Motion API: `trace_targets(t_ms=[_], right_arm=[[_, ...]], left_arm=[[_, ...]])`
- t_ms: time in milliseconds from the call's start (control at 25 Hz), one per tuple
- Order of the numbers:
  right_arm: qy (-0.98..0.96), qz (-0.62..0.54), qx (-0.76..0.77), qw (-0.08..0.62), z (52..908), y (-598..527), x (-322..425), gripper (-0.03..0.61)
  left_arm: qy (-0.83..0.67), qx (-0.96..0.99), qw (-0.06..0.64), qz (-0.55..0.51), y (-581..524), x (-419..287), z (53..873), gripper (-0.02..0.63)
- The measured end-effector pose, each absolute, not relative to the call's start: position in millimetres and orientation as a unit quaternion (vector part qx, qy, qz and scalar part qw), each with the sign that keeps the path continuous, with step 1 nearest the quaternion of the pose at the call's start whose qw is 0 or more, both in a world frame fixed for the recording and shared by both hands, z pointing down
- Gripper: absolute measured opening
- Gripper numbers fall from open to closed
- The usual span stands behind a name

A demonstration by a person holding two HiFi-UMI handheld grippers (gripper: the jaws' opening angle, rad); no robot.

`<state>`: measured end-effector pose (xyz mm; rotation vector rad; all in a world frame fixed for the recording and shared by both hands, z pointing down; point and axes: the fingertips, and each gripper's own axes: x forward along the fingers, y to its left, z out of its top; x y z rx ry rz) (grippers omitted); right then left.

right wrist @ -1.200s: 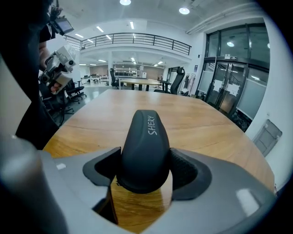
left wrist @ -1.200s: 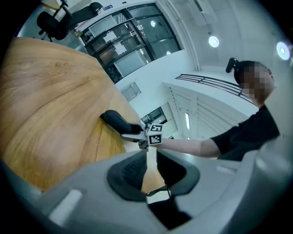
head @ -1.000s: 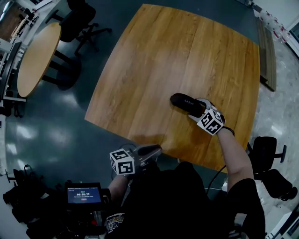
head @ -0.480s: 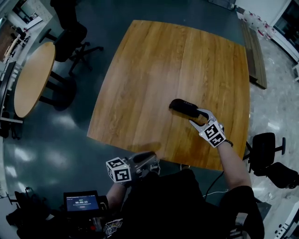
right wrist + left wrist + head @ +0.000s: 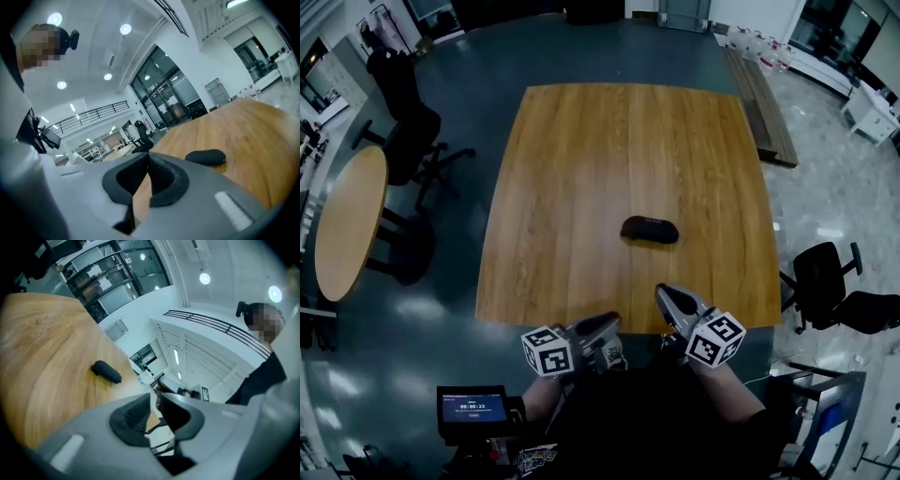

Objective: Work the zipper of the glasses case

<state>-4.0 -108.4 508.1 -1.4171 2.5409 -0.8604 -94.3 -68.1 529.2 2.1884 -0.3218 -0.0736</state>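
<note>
**A:** Black oval glasses case point(image 5: 650, 230) sits mid-way on the square wooden table point(image 5: 581, 187), long axis crosswise to you, well ahead of both grippers.

**B:** Yep, your grey right gripper point(image 5: 667, 298) is nearer. Its jaws just snapped together on nothing. The grey left gripper point(image 5: 607, 323) is barely parted, empty too.

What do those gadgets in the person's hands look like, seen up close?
Each is a light grey plastic tool. The left gripper and right gripper end in two tapered jaws lined with black ribbed pads. Each carries a white cube printed with black square markers. The person wears a black top.
</note>
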Motion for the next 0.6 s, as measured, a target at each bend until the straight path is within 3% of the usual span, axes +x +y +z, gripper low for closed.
trace_targets(t_ms=[280, 600], right_arm=[[0.841, -0.306, -0.437, 0.097, 459.7, -44.2, -9.9, 0.006], [0.863, -0.244, -0.442, 0.028, 477.6, 48.5, 23.4, 0.005]], left_arm=[[-0.100, 0.886, 0.452, -0.017, -37.1, -55.2, 507.7, 0.061], [-0.116, 0.873, 0.472, -0.037, 46.0, -10.8, 521.6, 0.061]])
